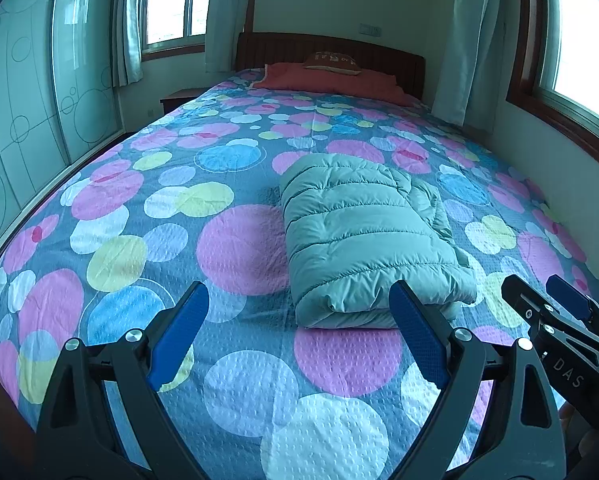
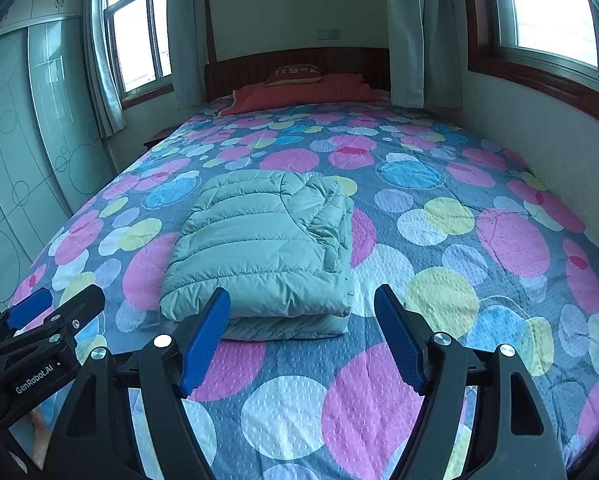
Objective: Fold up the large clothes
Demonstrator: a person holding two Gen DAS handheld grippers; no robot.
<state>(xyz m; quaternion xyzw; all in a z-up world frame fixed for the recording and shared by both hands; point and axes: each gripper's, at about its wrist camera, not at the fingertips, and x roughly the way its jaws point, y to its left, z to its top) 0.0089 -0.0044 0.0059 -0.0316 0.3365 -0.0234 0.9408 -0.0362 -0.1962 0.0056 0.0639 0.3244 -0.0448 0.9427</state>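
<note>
A pale green puffer jacket (image 1: 363,236) lies folded into a thick rectangle on the spotted bedspread (image 1: 235,248); it also shows in the right wrist view (image 2: 259,252). My left gripper (image 1: 299,316) is open and empty, held above the bed just short of the jacket's near edge. My right gripper (image 2: 301,320) is open and empty too, its left fingertip in line with the jacket's near edge. The right gripper shows at the right of the left wrist view (image 1: 555,308), and the left gripper at the left of the right wrist view (image 2: 51,312).
The bed fills the room's middle, with a red quilt (image 1: 331,80) and a pillow (image 1: 333,63) at the wooden headboard (image 1: 323,46). A sliding-door wardrobe (image 1: 23,112) stands left, a wall (image 2: 539,128) runs along the bed's right side, and a nightstand (image 1: 177,98) sits at the back left.
</note>
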